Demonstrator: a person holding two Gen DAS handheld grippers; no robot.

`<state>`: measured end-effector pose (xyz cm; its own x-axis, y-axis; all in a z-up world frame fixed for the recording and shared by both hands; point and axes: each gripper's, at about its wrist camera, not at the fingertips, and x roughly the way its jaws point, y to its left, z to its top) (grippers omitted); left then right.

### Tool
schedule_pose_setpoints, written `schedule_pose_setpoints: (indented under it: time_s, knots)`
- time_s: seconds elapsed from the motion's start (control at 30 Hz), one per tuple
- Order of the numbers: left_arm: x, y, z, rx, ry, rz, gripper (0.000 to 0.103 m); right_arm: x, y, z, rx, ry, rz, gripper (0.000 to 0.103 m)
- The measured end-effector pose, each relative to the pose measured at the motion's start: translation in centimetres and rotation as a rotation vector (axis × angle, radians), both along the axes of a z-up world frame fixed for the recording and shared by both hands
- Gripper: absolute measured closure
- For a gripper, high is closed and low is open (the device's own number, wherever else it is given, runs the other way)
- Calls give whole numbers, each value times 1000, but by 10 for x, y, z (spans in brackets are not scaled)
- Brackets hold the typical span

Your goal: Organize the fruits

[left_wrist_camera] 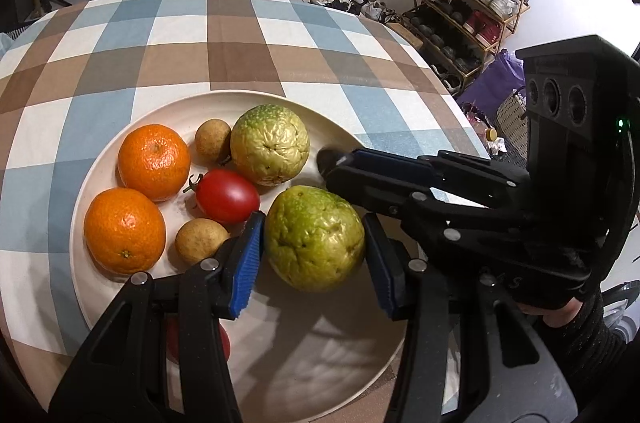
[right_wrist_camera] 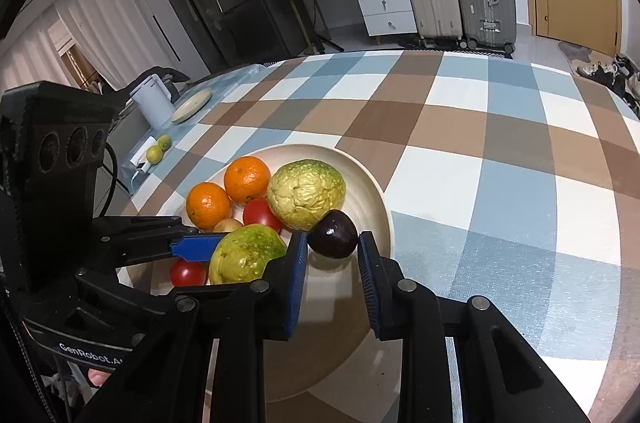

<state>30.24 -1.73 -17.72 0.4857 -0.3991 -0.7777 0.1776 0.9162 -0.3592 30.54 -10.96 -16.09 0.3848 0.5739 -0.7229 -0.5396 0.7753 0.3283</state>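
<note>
A cream plate (left_wrist_camera: 120, 307) on the checked tablecloth holds two oranges (left_wrist_camera: 154, 161), two small brown fruits (left_wrist_camera: 213, 142), a red tomato (left_wrist_camera: 227, 196) and a wrinkled green guava (left_wrist_camera: 270, 144). My left gripper (left_wrist_camera: 313, 229) is shut on a second green guava (left_wrist_camera: 314, 243), low over the plate's near side. Another tomato (left_wrist_camera: 200, 341) peeks out under its left finger. In the right wrist view, my right gripper (right_wrist_camera: 332, 243) is shut on a dark purple fruit (right_wrist_camera: 332, 233) over the plate (right_wrist_camera: 372, 191), just right of the held guava (right_wrist_camera: 246, 255).
At the table's far left edge stand a white kettle (right_wrist_camera: 154, 99), a small plate (right_wrist_camera: 192, 105) and two limes (right_wrist_camera: 159, 148). Bare tablecloth (right_wrist_camera: 480, 143) spreads beyond and to the right of the plate. A shoe rack (left_wrist_camera: 472, 7) stands off the table.
</note>
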Motion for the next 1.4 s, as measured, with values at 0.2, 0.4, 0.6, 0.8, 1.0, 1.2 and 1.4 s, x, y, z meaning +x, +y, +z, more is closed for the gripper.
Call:
schedule_pose_setpoints:
  time_s: [0.2, 0.4, 0.6, 0.8, 1.0, 1.2, 1.4]
  knots:
    - [-4, 1, 6, 8, -20, 8, 57, 0, -4, 2, 17, -4, -25, 67]
    - [-10, 2, 16, 14, -41, 11, 52, -6, -15, 15, 62, -36, -67, 54]
    - [-21, 4, 32, 22, -71, 28, 45, -17, -27, 33, 81, -71, -110, 51]
    - [-41, 10, 58, 35, -112, 45, 40, -37, -36, 54, 81, -118, -155, 36]
    - [-74, 16, 93, 70, -207, 83, 27, -67, -45, 84, 103, -206, -214, 22]
    - [-113, 24, 129, 92, -287, 138, 18, -104, -50, 115, 120, -297, -270, 8]
    - [-155, 33, 160, 110, -407, 207, 1, -144, -50, 140, 141, -371, -287, 2]
